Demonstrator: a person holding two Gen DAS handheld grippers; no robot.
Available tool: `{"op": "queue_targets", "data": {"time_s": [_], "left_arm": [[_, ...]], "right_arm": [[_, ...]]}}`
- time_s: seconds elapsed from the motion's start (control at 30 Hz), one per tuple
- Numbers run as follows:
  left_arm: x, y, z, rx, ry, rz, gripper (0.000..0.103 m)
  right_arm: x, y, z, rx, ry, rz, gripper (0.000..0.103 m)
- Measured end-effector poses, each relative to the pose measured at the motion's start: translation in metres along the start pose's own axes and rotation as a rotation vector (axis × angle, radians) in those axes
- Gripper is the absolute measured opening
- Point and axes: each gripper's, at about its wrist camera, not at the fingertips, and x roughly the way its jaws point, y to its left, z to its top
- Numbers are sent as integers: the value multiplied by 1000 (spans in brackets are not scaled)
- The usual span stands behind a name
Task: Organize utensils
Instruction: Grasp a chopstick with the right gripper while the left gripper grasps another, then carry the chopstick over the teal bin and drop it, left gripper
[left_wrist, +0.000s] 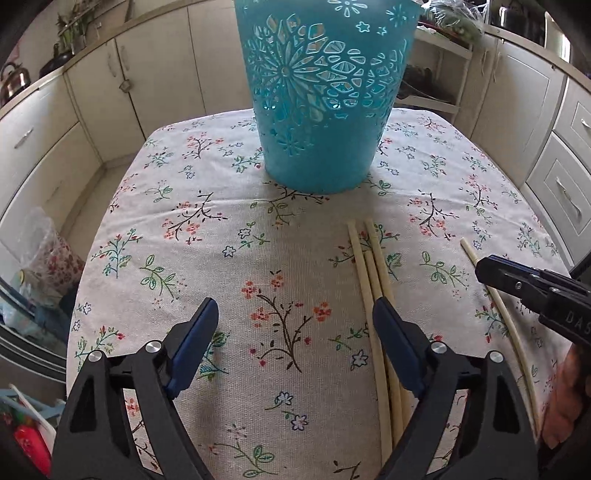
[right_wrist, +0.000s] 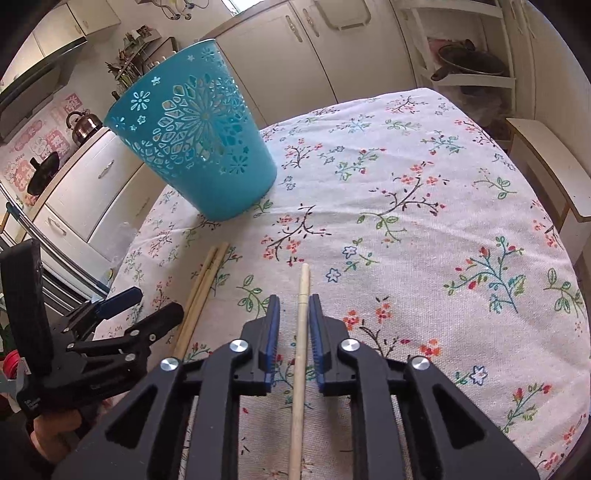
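Right wrist view, right gripper (right_wrist: 293, 301) slightly apart around chopstick (right_wrist: 300, 343), left gripper (left_wrist: 295, 314) wide, empty

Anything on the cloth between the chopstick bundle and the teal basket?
No. Left wrist view shows only bare floral tablecloth between the chopstick bundle and the teal basket; right wrist view agrees.
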Motion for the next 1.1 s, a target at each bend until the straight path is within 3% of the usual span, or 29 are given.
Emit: {"op": "queue_targets", "data": {"time_s": [0.27,0.37,0.43,0.47,0.53,0.6,0.8,0.93,1.1], "left_arm": [[7,-7,3,13,21,12,73],[5,-6,5,21,28,-5,59],[5,-7,9,38,47,-27,41],[6,-8,12,47,54,-39,36],[9,-8,17,53,58,-61,16],[11,-3,21,25,63,-88,7],[12,14,20,-56,94,-135,6],[19,10,31,-22,141,-119,7],[25,0,39,35,135,-83,6]], "right_arm": [[-1,3,-1,-14,0,-9,20],[-1,18,-5,-100,6,-90,20],[0,36,-12,-211,10,-187,20],[1,40,-14,-240,10,-213,17],[3,44,-14,-258,15,-235,8],[8,38,-4,-223,24,-226,6],[15,31,12,-187,54,-211,7],[8,30,3,-233,59,-208,7],[6,25,-1,-205,30,-192,7]]}}
